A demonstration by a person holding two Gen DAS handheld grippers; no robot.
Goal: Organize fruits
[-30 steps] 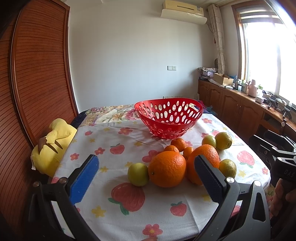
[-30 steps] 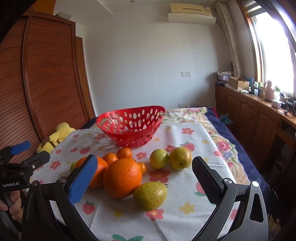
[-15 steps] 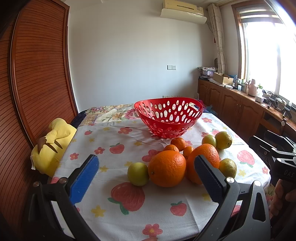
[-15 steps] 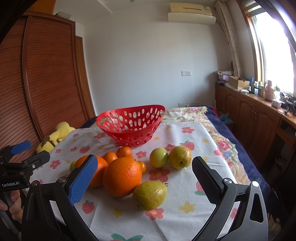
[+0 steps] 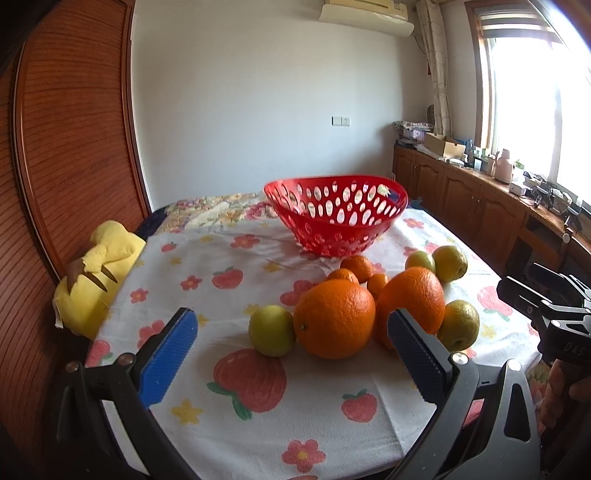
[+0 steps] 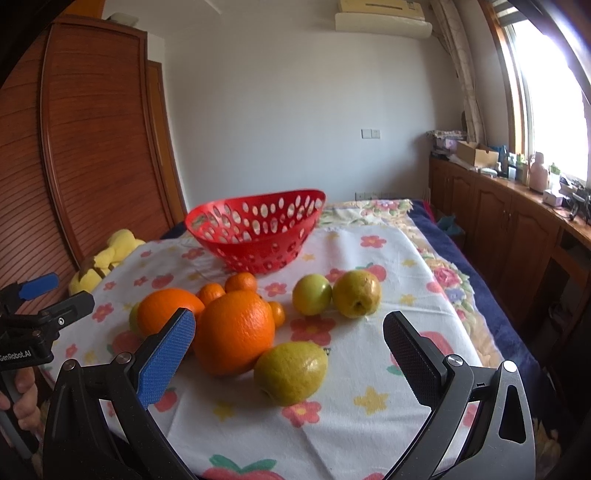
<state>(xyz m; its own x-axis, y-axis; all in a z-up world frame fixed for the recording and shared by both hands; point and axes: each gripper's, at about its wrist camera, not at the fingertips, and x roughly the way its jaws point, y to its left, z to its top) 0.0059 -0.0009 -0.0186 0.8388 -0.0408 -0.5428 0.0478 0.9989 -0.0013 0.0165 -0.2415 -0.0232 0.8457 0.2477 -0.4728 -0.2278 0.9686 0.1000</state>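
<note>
You held your left gripper [image 5: 291, 350] and right gripper [image 6: 288, 354] spread wide, grasping nothing; the fruits [image 5: 334, 319] lay just beyond the fingertips, near the red basket [image 5: 336, 218].

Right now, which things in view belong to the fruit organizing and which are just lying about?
Job: red basket, two big oranges, small tangerines, yellow-green fruits.
Lying about: yellow plush toy, cardboard box, air conditioner.

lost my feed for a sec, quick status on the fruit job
Left gripper and right gripper both open, empty, short of the fruit. Red basket looks empty; big oranges, lemon and the rest on the cloth. Nothing blocking.
</note>
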